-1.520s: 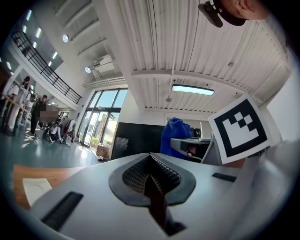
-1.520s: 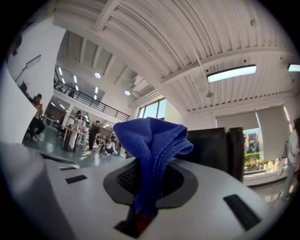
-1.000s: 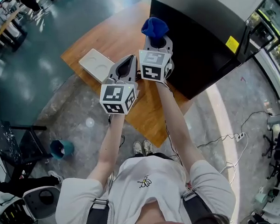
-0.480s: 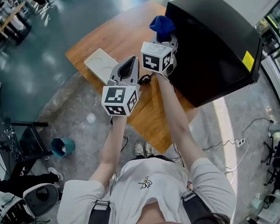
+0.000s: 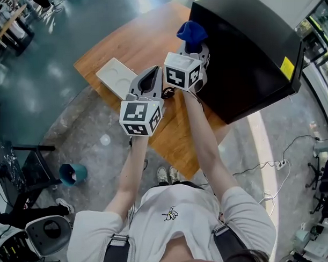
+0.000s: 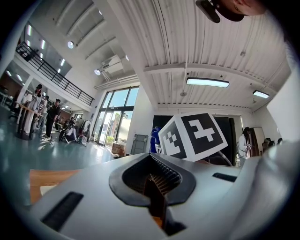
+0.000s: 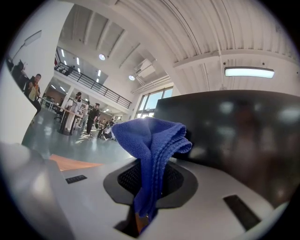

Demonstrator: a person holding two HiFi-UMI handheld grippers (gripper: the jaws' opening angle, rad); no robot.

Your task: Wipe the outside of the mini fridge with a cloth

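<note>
The black mini fridge (image 5: 247,55) stands on the right end of a wooden table (image 5: 134,43). My right gripper (image 5: 192,46) is shut on a bunched blue cloth (image 5: 191,31), held up against the fridge's dark left face. In the right gripper view the cloth (image 7: 150,140) sticks up out of the right gripper (image 7: 143,206), with the glossy fridge wall (image 7: 234,126) just behind it. My left gripper (image 5: 151,74) hovers to the left and nearer me, over the table. Its jaws are shut with nothing in them in the left gripper view (image 6: 155,187).
A white tray (image 5: 116,75) with round recesses lies on the table left of the grippers. On the floor are a teal bin (image 5: 73,173) at the left and cables with a power strip (image 5: 272,161) at the right. People stand far off in the hall.
The right gripper has turned slightly and shifted a little right with the cloth, staying at the fridge's left face. The left gripper has hardly moved.
</note>
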